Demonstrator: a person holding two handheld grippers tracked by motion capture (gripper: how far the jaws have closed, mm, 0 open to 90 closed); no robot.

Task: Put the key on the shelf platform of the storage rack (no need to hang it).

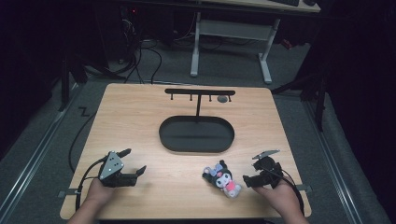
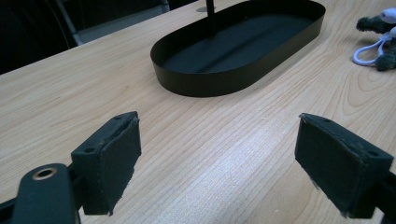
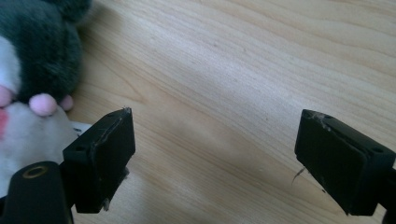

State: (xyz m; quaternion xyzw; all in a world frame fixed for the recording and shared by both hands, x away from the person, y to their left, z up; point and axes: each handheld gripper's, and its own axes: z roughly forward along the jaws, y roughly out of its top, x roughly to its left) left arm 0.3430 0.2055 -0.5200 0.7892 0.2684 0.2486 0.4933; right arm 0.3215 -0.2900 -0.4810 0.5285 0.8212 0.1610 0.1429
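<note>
A small dark plush toy (image 1: 222, 179) with a white face and pink parts lies on the wooden table near its front right. My right gripper (image 1: 256, 167) stands open just right of it, held by a hand. In the right gripper view the plush toy (image 3: 32, 70) lies outside the left jaw, and bare wood lies between the fingertips of the gripper (image 3: 215, 140). My left gripper (image 1: 134, 161) is open at the front left. Its own view has the gripper (image 2: 217, 140) over bare wood, with the plush toy (image 2: 380, 37) and its white loop (image 2: 369, 51) far right.
A black oval tray (image 1: 196, 145) sits mid-table with a T-shaped hook rack (image 1: 200, 92) rising from its far side; a small grey thing (image 1: 222, 99) hangs near the rack's right end. The tray (image 2: 205, 84) lies ahead of the left gripper. A white-legged desk (image 1: 231, 28) stands beyond the table.
</note>
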